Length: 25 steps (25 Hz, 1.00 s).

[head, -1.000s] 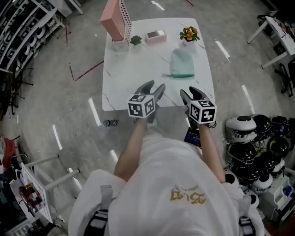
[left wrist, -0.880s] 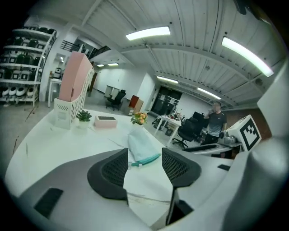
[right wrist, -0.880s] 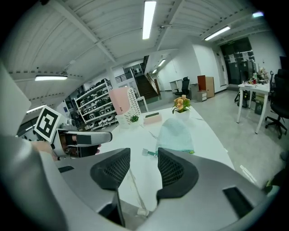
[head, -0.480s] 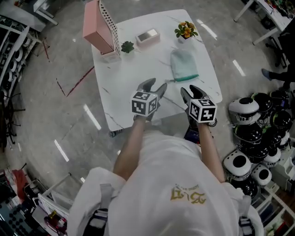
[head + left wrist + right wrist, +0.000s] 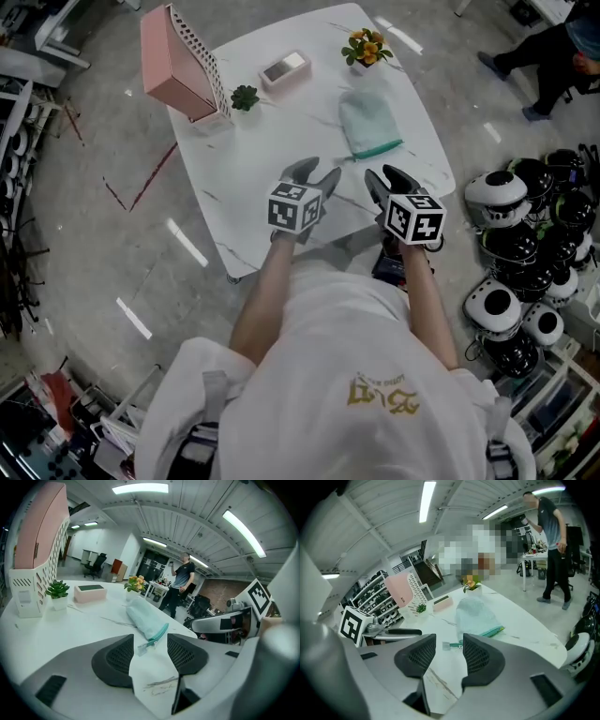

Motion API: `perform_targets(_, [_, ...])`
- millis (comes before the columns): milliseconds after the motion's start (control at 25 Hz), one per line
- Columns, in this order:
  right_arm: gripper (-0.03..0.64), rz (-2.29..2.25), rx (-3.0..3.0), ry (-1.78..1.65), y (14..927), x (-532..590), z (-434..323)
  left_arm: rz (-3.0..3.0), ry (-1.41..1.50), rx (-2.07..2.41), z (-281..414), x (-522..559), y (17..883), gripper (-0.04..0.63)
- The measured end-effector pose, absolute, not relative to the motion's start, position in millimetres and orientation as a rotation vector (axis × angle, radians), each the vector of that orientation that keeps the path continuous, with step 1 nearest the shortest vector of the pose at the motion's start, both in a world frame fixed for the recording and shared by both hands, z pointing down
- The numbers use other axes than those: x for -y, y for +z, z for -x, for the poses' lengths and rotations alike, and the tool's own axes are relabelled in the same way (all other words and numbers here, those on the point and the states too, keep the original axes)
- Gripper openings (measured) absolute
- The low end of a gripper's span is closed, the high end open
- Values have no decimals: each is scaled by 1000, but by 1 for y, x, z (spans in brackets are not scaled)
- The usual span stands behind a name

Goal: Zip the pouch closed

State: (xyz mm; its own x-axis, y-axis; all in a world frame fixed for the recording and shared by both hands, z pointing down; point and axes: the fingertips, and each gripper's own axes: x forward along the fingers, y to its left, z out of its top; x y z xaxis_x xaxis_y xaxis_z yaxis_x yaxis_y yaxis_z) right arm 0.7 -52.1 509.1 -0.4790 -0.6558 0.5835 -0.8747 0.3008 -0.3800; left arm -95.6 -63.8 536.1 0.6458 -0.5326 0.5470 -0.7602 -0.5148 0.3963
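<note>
The left gripper (image 5: 314, 175) is held over the near edge of the white table (image 5: 248, 155), jaws parted and empty. The right gripper (image 5: 384, 178) is likewise spread, nothing gripped. The mint pouch (image 5: 370, 124) is laid beyond both, near the right edge.

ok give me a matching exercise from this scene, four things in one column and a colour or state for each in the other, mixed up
Things:
1. pouch
2. file holder
3. flowers
4. left gripper

Colour or state:
a. pink
b. orange and yellow
c. jaws apart, holding nothing
d. pale green

Pairs: 1-d, 2-a, 3-b, 4-c
</note>
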Motion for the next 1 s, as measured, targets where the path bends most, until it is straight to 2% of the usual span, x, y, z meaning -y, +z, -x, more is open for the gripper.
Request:
perform_targets(280, [176,-1376,2235,1007,522,57,-5,-2222,468,1003,90,74,543,227])
perform_targets(1000, [169,-1263,2123,1073,575,71,-1,-2253,691,946,71,88,583,206])
